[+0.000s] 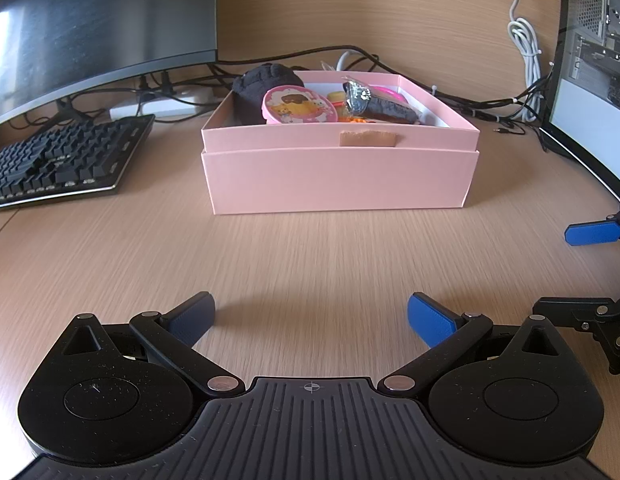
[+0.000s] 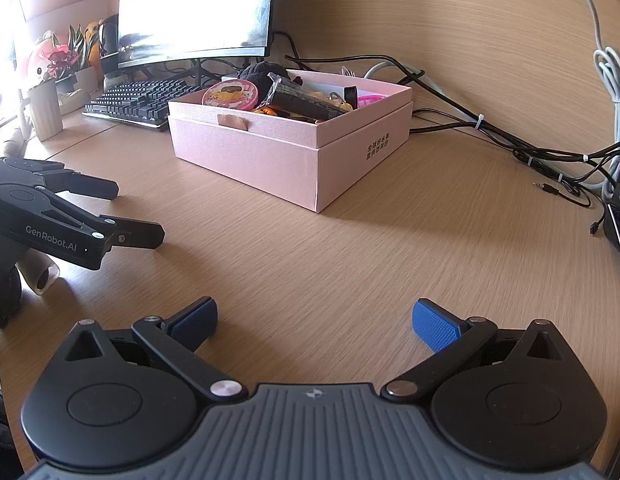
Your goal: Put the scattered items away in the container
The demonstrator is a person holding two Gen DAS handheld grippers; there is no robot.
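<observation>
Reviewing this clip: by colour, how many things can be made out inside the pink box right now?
Pink: 2, the round tin and a bright pink piece
Black or dark: 3, the plush toy, the wrapped bar, a small clip
Orange: 1, small piece
Yellow: 1, small piece
Total: 7 visible in the box; more may be hidden.

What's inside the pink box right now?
The pink box holds a dark plush toy, a round pink cartoon tin, a dark wrapped packet and small orange and pink bits. Anything beneath these is covered.
</observation>
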